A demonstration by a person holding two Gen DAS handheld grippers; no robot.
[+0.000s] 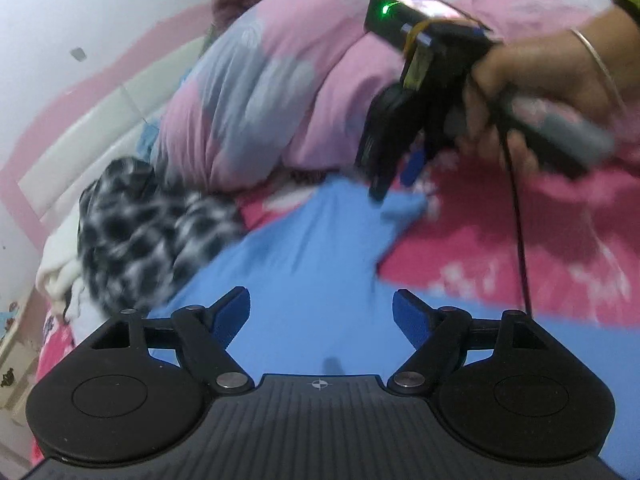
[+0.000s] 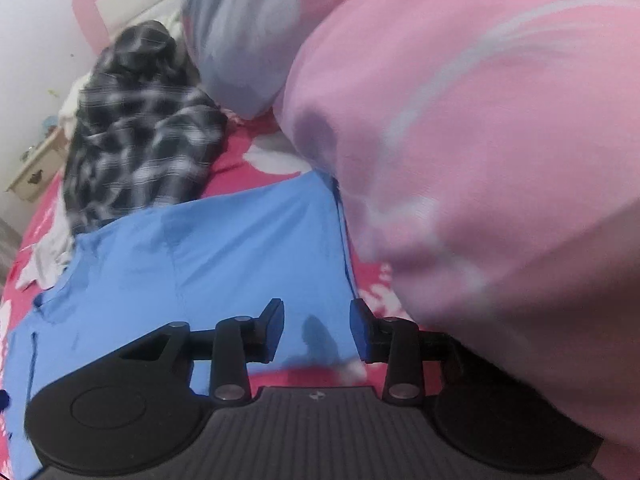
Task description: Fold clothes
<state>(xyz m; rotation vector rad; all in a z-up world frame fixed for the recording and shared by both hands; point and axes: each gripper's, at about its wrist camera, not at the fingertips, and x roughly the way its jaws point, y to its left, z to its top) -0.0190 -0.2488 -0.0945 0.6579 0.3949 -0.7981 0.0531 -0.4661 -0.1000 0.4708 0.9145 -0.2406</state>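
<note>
So far, little folding is seen: the plain blue cotton garment [image 2: 208, 256] is spread on the pink floral bedsheet [image 1: 500, 256], while the black-and-white checked shirt [image 2: 140, 128] is left crumpled. Left gripper [image 1: 321, 314] and right gripper [image 2: 317, 330] are held apart, empty, above it.

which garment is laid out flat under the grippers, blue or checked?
The blue garment, spread flat on the bed; the black-and-white checked one lies bunched in a heap beyond it.
</note>
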